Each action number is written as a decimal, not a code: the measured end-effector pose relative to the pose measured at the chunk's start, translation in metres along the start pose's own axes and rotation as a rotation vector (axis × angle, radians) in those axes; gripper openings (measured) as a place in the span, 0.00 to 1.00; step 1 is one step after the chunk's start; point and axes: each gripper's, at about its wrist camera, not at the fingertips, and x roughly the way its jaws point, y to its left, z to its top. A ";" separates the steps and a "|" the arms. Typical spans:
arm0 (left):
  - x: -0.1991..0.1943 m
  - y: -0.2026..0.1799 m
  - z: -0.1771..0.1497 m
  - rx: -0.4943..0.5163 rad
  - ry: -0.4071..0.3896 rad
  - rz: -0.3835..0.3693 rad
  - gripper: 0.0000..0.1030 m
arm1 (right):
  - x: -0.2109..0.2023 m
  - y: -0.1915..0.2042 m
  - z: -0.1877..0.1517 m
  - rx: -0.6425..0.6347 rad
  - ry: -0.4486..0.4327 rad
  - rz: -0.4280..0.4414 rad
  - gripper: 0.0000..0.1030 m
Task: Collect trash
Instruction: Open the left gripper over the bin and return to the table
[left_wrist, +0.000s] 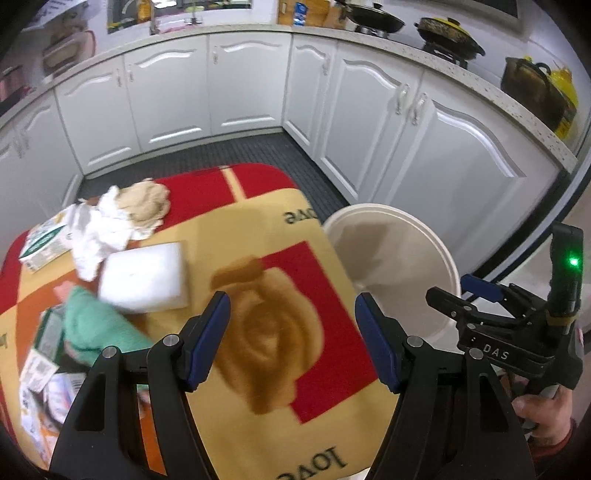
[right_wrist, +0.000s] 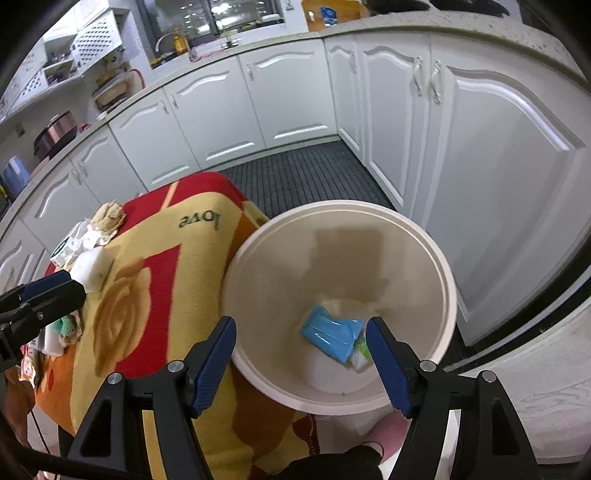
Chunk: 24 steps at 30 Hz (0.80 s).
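Trash lies in two places around the cream bucket (right_wrist: 439, 266): a blue packet (right_wrist: 330, 334) sits at its bottom, while crumpled white paper (left_wrist: 98, 229), a white foam block (left_wrist: 144, 277) and a green cloth (left_wrist: 98, 325) lie on the rose-patterned table (left_wrist: 273, 332) beside it. Right gripper (right_wrist: 301, 350) hangs above the bucket, jaws wide apart, holding nothing. Left gripper (left_wrist: 291, 325) hovers over the table beside the bucket, equally spread and empty.
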 end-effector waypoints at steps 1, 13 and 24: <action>-0.003 0.004 -0.001 -0.007 -0.005 0.012 0.67 | 0.000 0.003 0.000 -0.007 0.000 0.004 0.68; -0.041 0.075 -0.014 -0.106 -0.031 0.099 0.67 | -0.002 0.073 0.012 -0.109 -0.013 0.109 0.69; -0.084 0.183 -0.033 -0.240 -0.051 0.213 0.67 | 0.013 0.144 0.026 -0.194 0.006 0.199 0.70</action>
